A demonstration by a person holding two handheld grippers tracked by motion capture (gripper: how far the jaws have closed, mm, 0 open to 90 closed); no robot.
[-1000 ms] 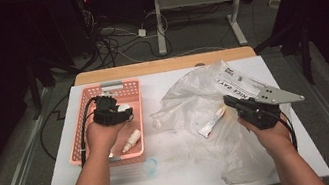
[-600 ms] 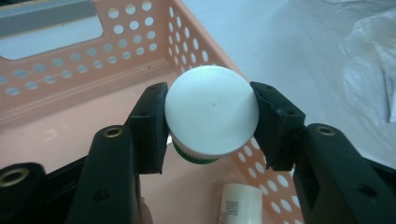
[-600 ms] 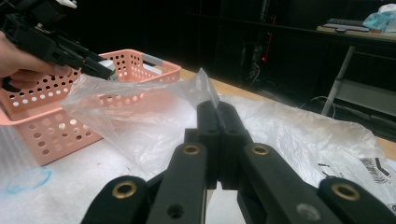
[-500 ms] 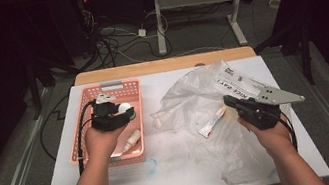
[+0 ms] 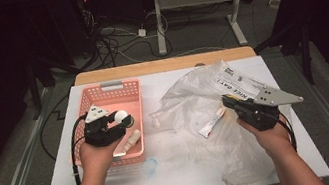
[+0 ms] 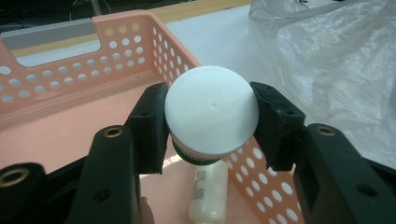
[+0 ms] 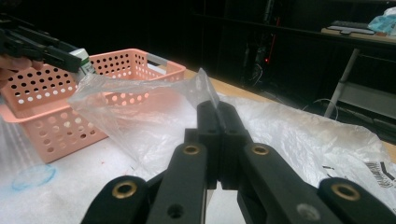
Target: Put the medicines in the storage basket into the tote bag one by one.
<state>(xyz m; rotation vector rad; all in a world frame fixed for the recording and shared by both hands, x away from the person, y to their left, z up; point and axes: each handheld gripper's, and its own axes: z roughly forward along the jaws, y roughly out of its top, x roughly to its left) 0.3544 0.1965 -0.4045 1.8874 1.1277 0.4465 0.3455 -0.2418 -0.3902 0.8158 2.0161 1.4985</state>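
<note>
- Your left gripper has its fingers about half open and clamped on a jar with a white lid; one pad presses each side of the lid (you can see a green band and a label just under it).
- The jar hangs between the fingers over the pink basket, clear of the basket floor.
- Below the fingers, on the basket floor, lies a small white bottle, on its side and not touching the jar.
- From above, your left hand holds the gripper over the near half of the basket, the jar at the finger ends.
- Your right gripper has its fingers pressed fully together, pinching a fold of the clear plastic bag; the film rises from the fingertips as a raised flap.
- The rest of the bag spreads over the white desk in front of and beside those fingers (a printed label shows on it at the far side).
- A small tube lies on the bag just left of the right fingers, not touching them.
- A faint blue ring mark sits on the desk near the basket's near corner.
</note>
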